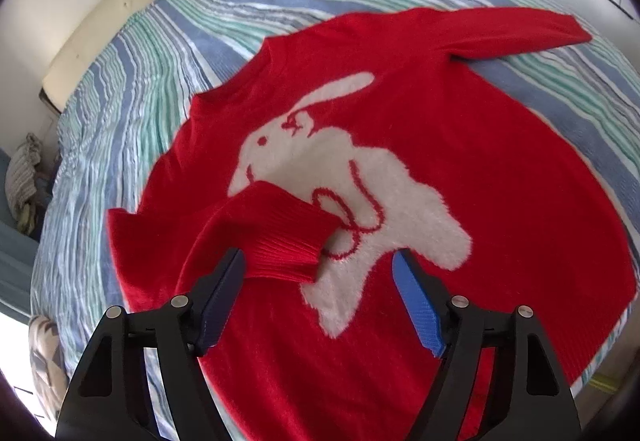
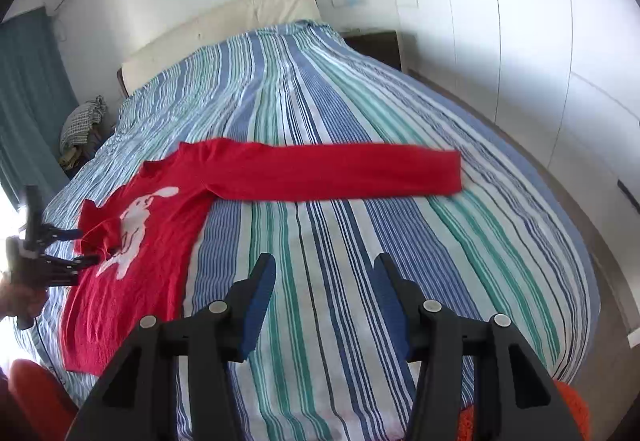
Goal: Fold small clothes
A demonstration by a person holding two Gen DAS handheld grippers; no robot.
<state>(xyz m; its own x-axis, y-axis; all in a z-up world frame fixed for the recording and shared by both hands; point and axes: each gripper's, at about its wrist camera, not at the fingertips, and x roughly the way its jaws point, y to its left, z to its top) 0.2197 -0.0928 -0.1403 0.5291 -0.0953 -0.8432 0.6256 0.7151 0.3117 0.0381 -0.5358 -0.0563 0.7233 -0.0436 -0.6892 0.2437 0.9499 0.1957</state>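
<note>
The sweater (image 1: 460, 169) lies face up on the striped bed (image 2: 360, 241), its white rabbit (image 1: 340, 193) showing, and the fold looks only begun. One sleeve (image 1: 264, 233) is already doubled across the chest, with its ribbed cuff (image 1: 288, 253) resting on the rabbit; the other sleeve (image 2: 340, 171) is stretched straight out over the bed, flat and unfolded. Judging from this, what is left is that far sleeve, then the body, whose hem is not turned up at all. The left gripper (image 1: 318, 271) hangs just above the folded sleeve with its jaws spread; the cuff sits just ahead of them, close against the left finger (image 1: 224, 289), but nothing is pinched and the right finger (image 1: 416, 301) stands clear over the rabbit. The right gripper (image 2: 324, 281) is also spread and empty, over bare striped cover. From it the sweater's body lies off to the left and a little ahead, and the outstretched sleeve runs crosswise ahead of it, its cuff end ahead and to the right, well apart from the fingertips. That sleeve is likely its next concern. In the right view the left gripper (image 2: 86, 247) shows at the far left edge, beside the folded sleeve.
</note>
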